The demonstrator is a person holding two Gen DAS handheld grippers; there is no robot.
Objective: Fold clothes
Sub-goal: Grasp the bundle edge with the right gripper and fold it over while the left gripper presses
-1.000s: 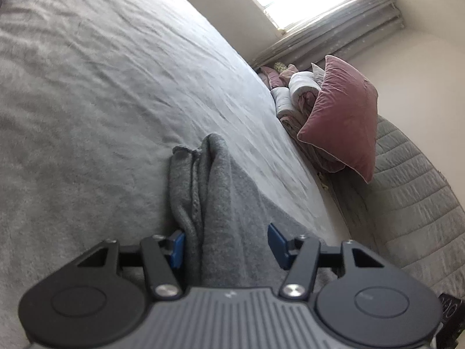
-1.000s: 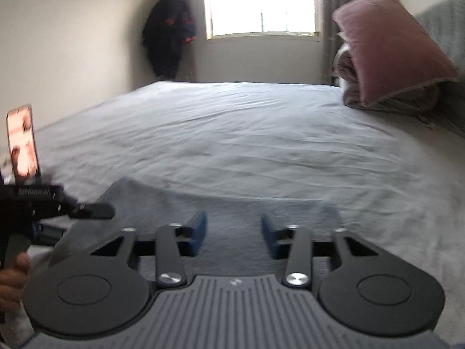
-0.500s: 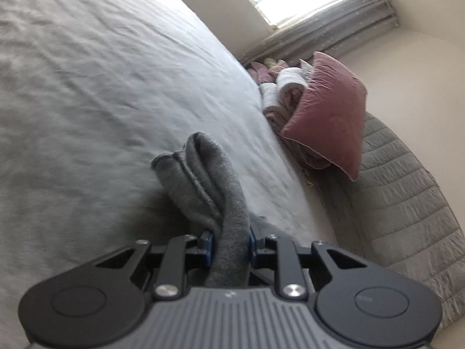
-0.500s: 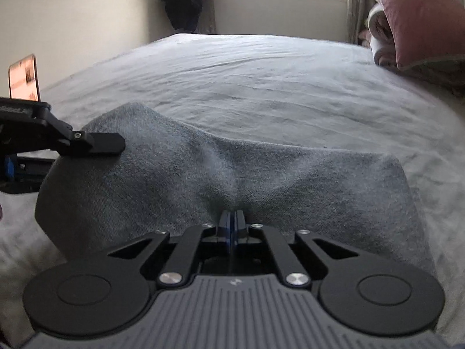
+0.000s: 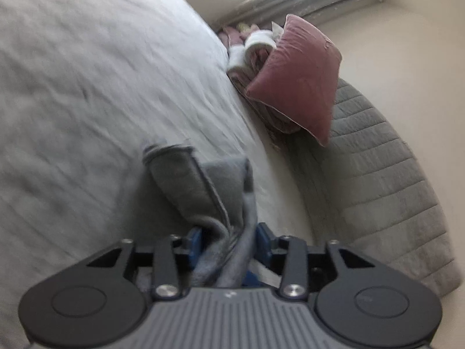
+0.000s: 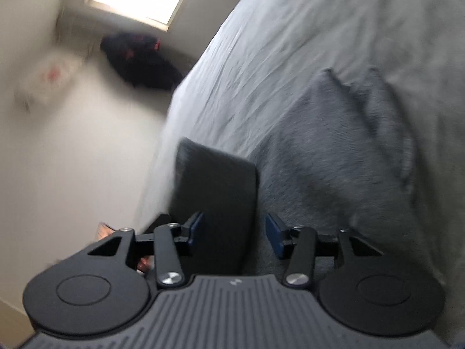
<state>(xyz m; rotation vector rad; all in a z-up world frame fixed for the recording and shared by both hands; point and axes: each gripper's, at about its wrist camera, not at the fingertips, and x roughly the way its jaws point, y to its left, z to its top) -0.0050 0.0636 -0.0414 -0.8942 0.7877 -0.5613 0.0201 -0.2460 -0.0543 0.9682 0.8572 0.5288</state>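
Since the pinch, both our tongs are opening: left gripper (image 5: 228,242) around the grey cloth (image 5: 200,192), right gripper (image 6: 234,229) beside it; the fold may slump on the bed (image 5: 87,87).

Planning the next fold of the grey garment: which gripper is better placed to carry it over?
Left. The left gripper has bunched grey garment between its opening fingers. The right gripper, also opening, has only a dark flat object there.
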